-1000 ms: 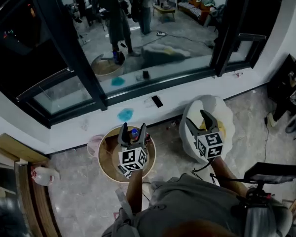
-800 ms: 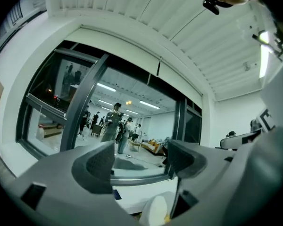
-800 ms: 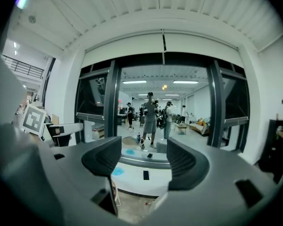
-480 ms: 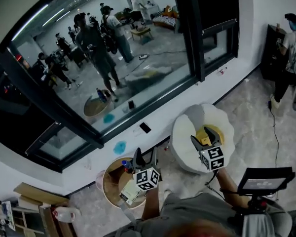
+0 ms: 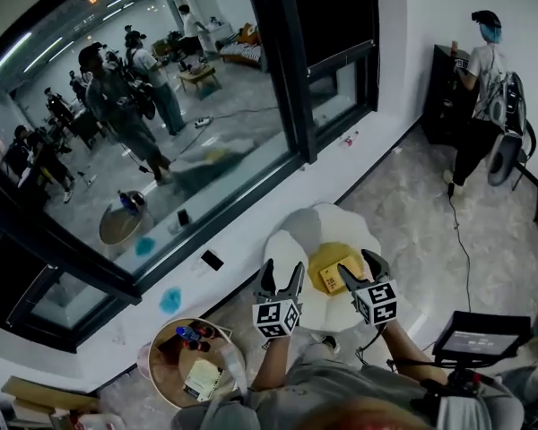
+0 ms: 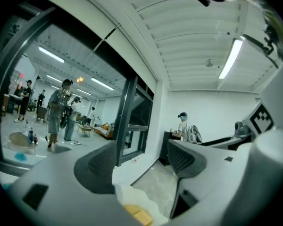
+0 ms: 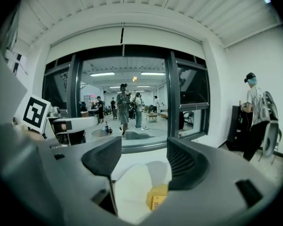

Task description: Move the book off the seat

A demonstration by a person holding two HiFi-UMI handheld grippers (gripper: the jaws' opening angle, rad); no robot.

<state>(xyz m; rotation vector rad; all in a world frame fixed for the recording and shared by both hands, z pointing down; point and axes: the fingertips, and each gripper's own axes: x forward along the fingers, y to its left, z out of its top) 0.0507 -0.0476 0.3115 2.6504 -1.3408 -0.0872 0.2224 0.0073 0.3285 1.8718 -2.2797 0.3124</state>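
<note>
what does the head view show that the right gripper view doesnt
Only the head view: the screen at lower right and the phone on the sill. Only the right gripper view: the ceiling. Both: the yellow book lying on the white seat, the big window, and a person in a blue cap by the wall.

Head view: we look steeply down on the seat (image 5: 296,236). Both gripper views skim it low and near, sharing the window (image 5: 161,150) beyond it.
</note>
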